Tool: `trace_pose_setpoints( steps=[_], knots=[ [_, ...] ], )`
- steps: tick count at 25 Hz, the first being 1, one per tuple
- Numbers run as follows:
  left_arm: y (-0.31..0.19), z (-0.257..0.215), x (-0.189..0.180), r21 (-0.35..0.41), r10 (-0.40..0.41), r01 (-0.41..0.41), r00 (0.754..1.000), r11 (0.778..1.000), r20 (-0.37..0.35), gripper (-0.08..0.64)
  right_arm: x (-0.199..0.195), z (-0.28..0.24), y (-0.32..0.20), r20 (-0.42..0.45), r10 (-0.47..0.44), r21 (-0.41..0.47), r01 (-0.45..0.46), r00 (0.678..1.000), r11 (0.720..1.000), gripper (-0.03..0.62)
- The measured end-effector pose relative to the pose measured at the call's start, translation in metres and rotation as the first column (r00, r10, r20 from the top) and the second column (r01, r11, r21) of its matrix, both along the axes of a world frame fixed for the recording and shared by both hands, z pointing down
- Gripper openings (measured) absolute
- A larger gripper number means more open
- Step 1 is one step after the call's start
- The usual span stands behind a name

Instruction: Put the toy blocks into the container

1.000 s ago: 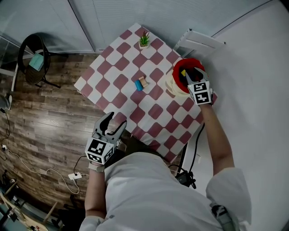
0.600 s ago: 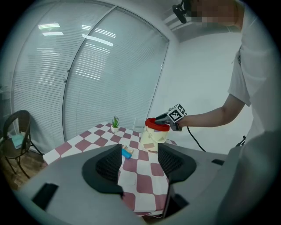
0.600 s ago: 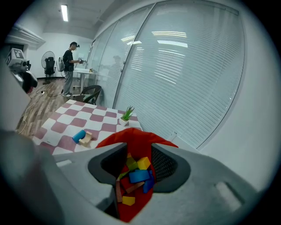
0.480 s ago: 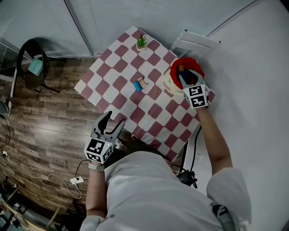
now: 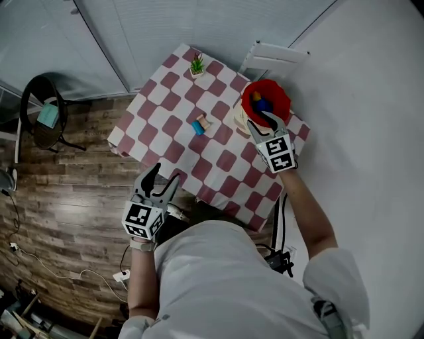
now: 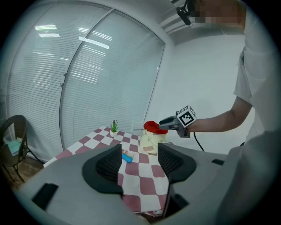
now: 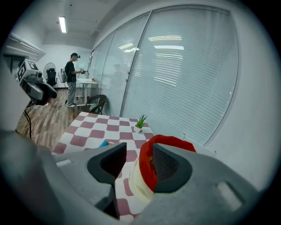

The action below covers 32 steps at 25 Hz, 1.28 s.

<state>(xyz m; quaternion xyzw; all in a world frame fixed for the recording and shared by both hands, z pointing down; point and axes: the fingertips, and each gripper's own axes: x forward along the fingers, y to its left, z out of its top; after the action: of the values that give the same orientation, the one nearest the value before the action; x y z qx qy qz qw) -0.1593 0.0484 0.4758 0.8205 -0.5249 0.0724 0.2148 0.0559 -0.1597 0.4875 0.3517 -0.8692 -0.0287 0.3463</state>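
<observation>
1. Wood-plank floor [image 5: 66, 192] and slatted blinds [image 5: 199, 20] surround a small bench [image 5: 225, 162] under a red-and-white checked cloth.
2. The right tool [image 5: 263, 122] hovers at the near rim of the container [image 5: 266, 99] (a cream tub with a red rim). Its jaws are apart and grip nothing. In the right gripper view the red rim shows in the gap just past the jaws.
3. Inside the container, directly ahead of the right tool's tips, lie a blue piece [image 5: 263, 104] and an orange-yellow piece [image 5: 257, 96].
4. Two more blocks lie on the cloth to the left of the right tool and apart from the container: a blue block [image 5: 197, 127] and, touching it, a pale tan block [image 5: 205, 122]. They are well ahead of the left tool, and in the left gripper view the blue one shows between its jaws, far off.
5. The left tool [image 5: 163, 175] is held off the bench's near edge, over the floor. Its jaws are spread wide and empty (only cloth and bench edge fill the gap).
6. A small potted plant [image 5: 197, 65] stands at the bench's far corner, beyond both tools.
7. A round black chair [image 5: 43, 112] stands on the floor, far to the left of the left tool.
8. In the right gripper view, a person [image 7: 70, 79] stands deep in the room, far to that tool's left.
</observation>
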Motion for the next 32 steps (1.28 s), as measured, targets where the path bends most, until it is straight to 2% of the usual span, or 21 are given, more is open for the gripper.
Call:
trace_pose_setpoints(
  steps=[18, 32],
  knots=[
    [-0.030, 0.015, 0.016, -0.044, 0.127, -0.124, 0.990, 0.991, 0.065, 0.238, 0.004, 0.013, 0.072, 0.173, 0.092, -0.113, -0.073, 0.981, 0.991, 0.173],
    [-0.077, 0.041, 0.048, -0.144, 0.195, -0.171, 0.966, 0.975, 0.172, 0.239, 0.019, 0.042, 0.096, 0.317, 0.163, -0.246, -0.085, 0.934, 0.966, 0.173]
  ],
)
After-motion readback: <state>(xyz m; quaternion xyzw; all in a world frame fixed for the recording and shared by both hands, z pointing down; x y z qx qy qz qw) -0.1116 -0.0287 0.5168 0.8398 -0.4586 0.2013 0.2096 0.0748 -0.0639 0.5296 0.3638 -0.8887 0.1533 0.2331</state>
